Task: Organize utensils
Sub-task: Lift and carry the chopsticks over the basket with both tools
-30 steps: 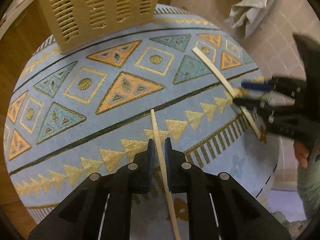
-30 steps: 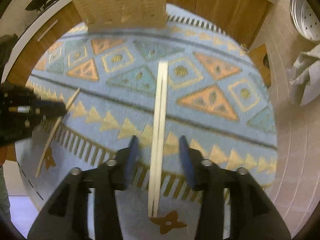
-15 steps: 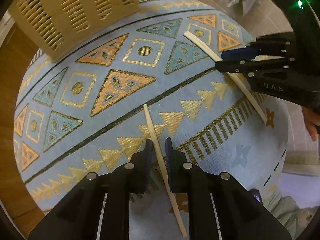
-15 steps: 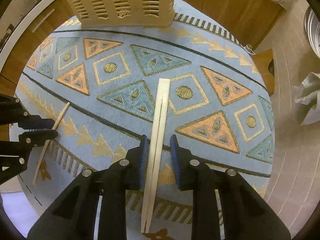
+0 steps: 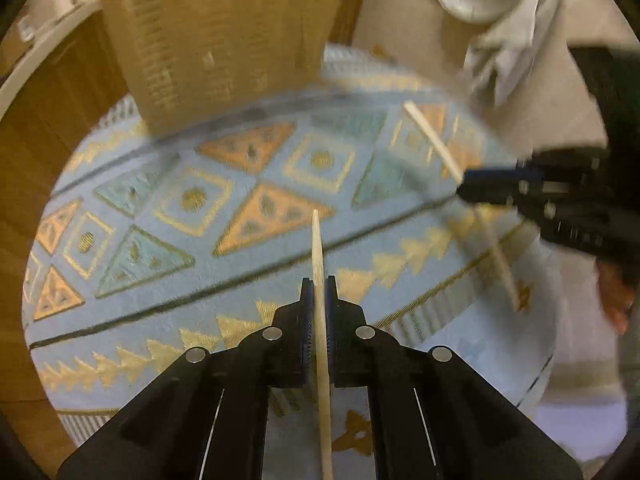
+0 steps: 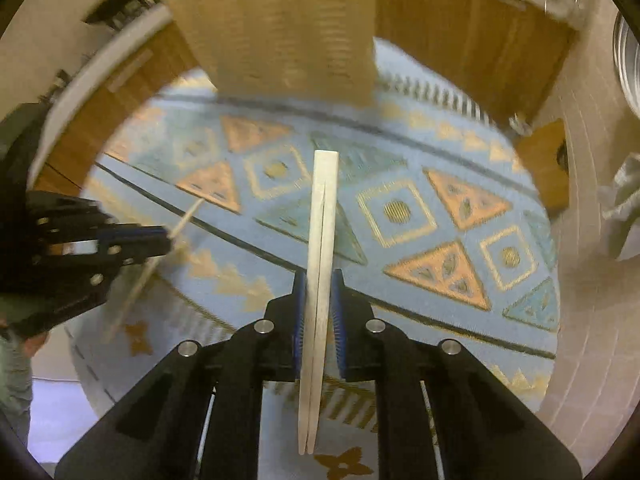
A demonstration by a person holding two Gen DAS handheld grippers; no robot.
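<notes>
In the left wrist view, the left gripper [image 5: 319, 312] has its jaws closed on a single chopstick [image 5: 319, 256], which runs straight up the centre of the frame between the pads, its tip pointing toward the slatted beige utensil basket [image 5: 216, 40] at upper left. In the right wrist view, the right gripper [image 6: 319, 304] has its jaws pinched on a joined pair of chopsticks [image 6: 322, 236], likewise aligned lengthwise with the jaws and aimed at the basket at the top of the frame. Holding each stick along the jaw axis probably keeps it from pivoting and lets it go into the basket end first. Both hang above the patterned blue cloth [image 6: 460, 240] covering the round table; the blur suggests motion.
</notes>
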